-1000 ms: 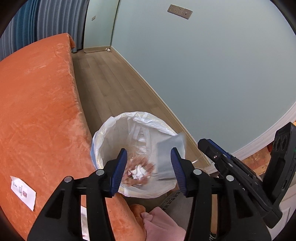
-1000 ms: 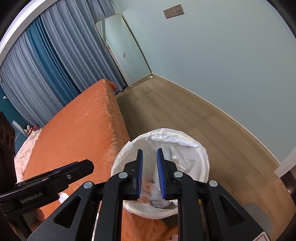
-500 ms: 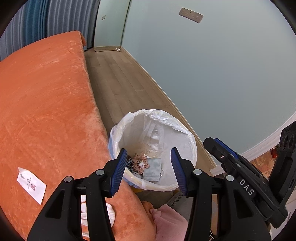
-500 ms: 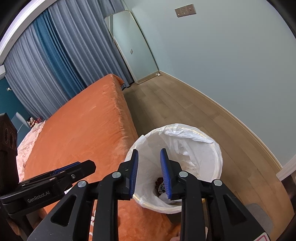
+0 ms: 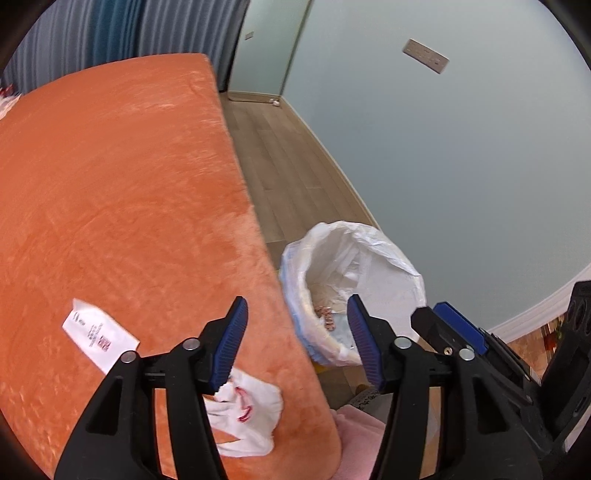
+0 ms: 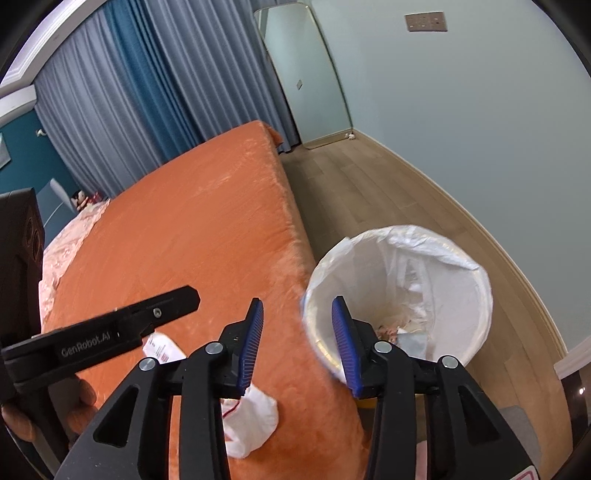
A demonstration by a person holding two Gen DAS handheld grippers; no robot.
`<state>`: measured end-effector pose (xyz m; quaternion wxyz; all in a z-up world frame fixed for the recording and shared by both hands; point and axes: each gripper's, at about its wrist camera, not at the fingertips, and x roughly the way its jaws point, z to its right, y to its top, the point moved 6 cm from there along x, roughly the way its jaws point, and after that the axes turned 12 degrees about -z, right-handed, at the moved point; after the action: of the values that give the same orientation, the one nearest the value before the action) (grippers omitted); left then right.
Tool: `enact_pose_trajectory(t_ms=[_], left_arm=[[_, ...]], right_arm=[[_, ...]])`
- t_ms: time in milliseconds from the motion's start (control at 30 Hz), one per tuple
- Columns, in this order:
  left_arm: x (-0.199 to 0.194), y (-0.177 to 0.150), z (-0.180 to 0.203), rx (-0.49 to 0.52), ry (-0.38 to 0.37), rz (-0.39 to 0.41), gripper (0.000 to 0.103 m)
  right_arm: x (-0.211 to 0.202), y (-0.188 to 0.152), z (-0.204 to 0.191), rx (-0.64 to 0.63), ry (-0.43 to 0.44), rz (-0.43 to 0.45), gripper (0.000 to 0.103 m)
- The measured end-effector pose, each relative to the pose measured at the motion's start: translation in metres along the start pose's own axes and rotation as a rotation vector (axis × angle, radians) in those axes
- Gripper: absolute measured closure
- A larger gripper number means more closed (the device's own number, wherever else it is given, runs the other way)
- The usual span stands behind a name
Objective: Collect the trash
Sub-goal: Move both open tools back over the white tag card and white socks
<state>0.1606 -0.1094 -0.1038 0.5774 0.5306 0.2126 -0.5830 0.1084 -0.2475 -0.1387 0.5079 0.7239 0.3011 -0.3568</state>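
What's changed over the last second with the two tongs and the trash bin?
Both tongs swung from over the white-lined trash bin back toward the orange bed cover. The right tongs opened wider; the left tongs stayed open and empty. The grey piece that was dropping now lies inside the bin. The white paper slip remains on the bed.

an orange plush bed cover [image 6: 192, 236] filled the view from 9 to 6 o'clock. grey-blue pleated curtains [image 6: 147, 96] hung at 11 o'clock, a tall frameless mirror [image 6: 306, 74] leaned at 12, and a grey switch plate [image 6: 425, 22] sat at 1 o'clock.
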Motion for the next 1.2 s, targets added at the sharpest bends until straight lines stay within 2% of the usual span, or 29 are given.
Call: enact_pose_trajectory(t_ms=[267,500,667,833,1200], left_arm=[[0.001,-0.026,-0.065,-0.117,0.042,-0.023,0.046],[0.003,-0.049,-0.107,-0.185,0.070,-0.047,0.045],[0.005,-0.063,-0.137,-0.232,0.097,-0.060,0.038],[0.009,-0.076,-0.163,-0.278,0.118,-0.076,0.035],[0.025,-0.089,-0.213,-0.378,0.157,-0.114,0.022]], right_arm=[[0.032,-0.040,-0.035,-0.044,0.021,-0.092,0.057],[0.059,-0.075,-0.058,-0.084,0.025,-0.174,0.057],[0.080,-0.096,-0.068,-0.099,0.023,-0.232,0.057],[0.101,-0.118,-0.075,-0.124,0.015,-0.291,0.057],[0.130,-0.139,-0.076,-0.121,-0.003,-0.366,0.057]])
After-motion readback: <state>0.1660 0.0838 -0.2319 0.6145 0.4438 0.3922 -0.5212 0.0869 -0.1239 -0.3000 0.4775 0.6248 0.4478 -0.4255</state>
